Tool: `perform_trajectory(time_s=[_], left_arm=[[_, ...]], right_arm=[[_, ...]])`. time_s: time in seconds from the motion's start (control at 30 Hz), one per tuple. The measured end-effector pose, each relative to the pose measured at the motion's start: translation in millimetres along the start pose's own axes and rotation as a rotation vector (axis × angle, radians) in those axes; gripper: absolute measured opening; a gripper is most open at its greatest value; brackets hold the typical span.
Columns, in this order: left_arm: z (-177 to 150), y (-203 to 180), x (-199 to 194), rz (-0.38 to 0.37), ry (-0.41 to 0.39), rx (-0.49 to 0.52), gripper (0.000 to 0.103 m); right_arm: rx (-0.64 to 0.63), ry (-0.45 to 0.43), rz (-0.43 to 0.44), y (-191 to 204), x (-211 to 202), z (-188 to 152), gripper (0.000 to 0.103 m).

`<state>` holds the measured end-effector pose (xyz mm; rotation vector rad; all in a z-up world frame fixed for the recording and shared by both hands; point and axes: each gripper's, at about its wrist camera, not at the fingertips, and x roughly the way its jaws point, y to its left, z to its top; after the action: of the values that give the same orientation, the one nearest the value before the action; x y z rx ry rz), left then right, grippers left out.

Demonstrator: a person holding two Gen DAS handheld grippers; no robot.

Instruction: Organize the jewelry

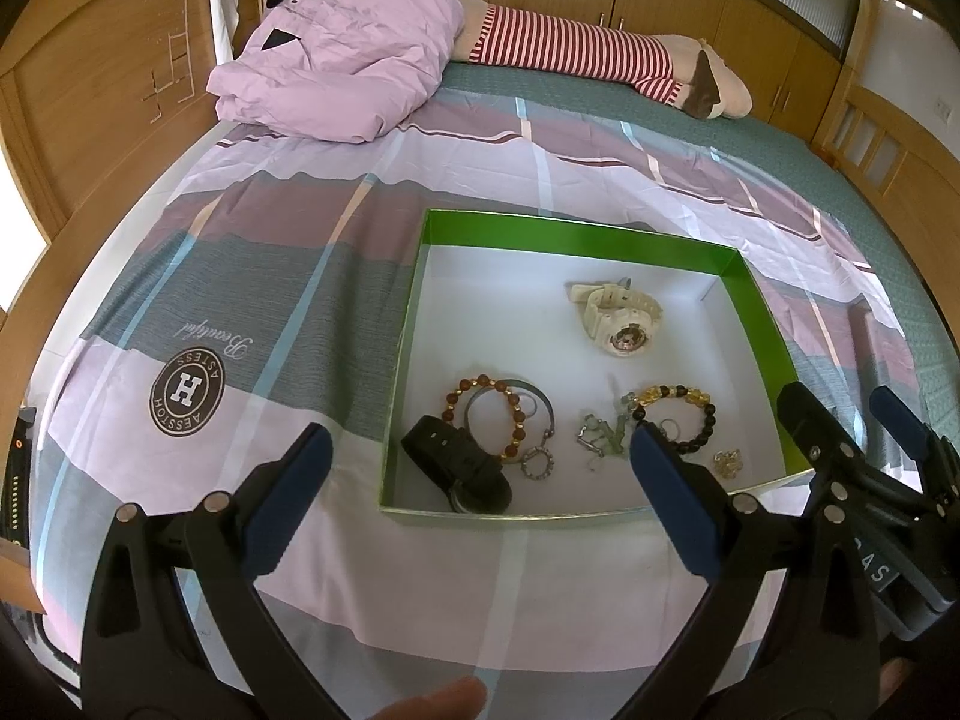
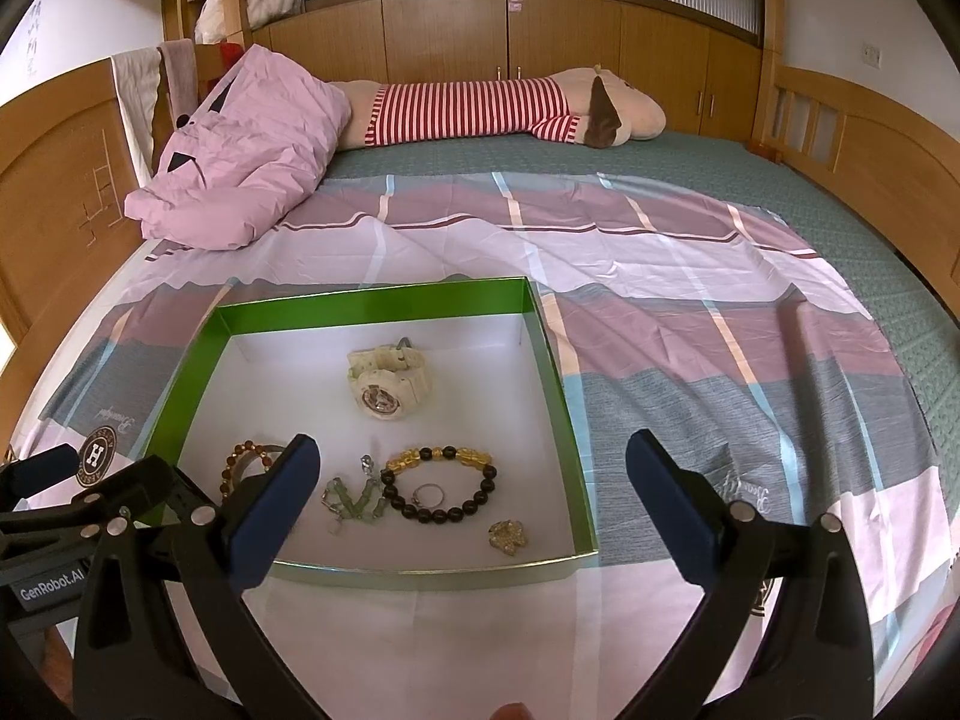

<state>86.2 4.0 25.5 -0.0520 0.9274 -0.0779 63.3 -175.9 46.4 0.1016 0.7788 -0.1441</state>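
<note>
both jaws open, empty

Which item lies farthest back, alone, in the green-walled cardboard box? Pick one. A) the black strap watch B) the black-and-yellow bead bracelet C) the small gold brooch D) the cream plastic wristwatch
D: the cream plastic wristwatch lies by itself toward the far wall of the green-walled cardboard box, while the other pieces cluster along the near edge.

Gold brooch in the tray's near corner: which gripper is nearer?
Right. The right gripper hovers open at the tray's near edge with the gold brooch between its fingers' line; the left gripper, also open, sits toward the tray's other side.
</note>
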Motion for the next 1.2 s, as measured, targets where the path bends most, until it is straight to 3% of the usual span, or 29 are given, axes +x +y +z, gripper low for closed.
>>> perform_trajectory(time_s=[1.2], left_arm=[[-1.4, 1.2, 0.7, -0.001, 0.003, 0.002, 0.101]], right_arm=[[-0.011, 0.0, -0.005, -3.4, 2.1, -1.3, 0.102]])
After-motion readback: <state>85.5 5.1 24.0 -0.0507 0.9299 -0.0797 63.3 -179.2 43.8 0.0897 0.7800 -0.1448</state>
